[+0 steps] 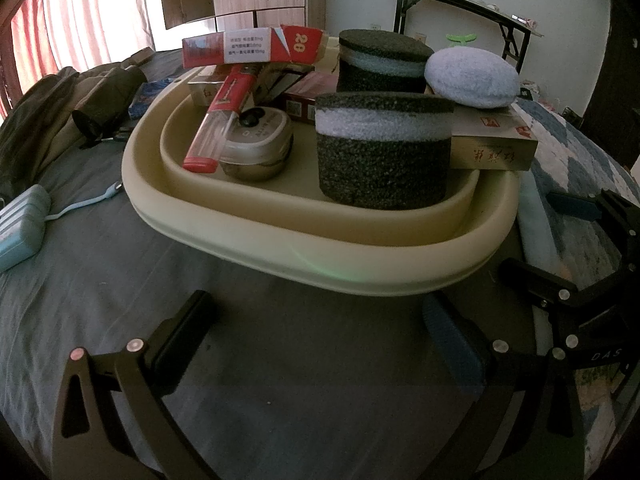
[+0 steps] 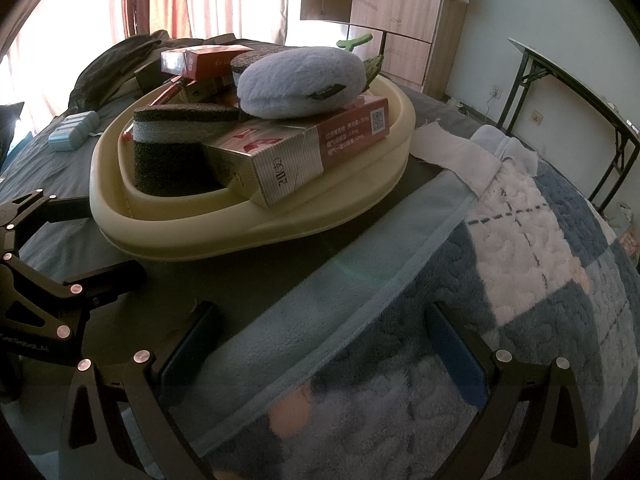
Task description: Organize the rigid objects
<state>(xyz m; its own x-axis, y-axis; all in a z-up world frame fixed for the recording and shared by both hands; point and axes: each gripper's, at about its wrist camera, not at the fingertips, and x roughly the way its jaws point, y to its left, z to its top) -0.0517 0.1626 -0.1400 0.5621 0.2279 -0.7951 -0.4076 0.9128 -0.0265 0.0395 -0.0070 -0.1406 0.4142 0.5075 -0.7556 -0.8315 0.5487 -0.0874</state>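
So the cream basin (image 1: 320,256) sits on a grey bed (image 1: 120,300) — probably near its edge; both grippers (image 1: 320,340) (image 2: 328,344) hover with jaws apart, empty.

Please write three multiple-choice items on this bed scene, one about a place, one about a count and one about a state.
1. What does the pale blue plush pad rest on?
A. a red and silver carton
B. the grey sheet
C. the checked blanket

2. How many dark foam cylinders with a pale band sit in the cream tray?
A. one
B. two
C. four

3. How do both sets of jaws stand?
A. shut on a carton
B. shut on the tray
C. open and empty

Answers:
1 A: in the right wrist view the pad lies on the red and silver carton.
2 B: the left wrist view shows a near foam cylinder and a far foam cylinder.
3 C: the left gripper and right gripper show wide gaps with only bedding between.
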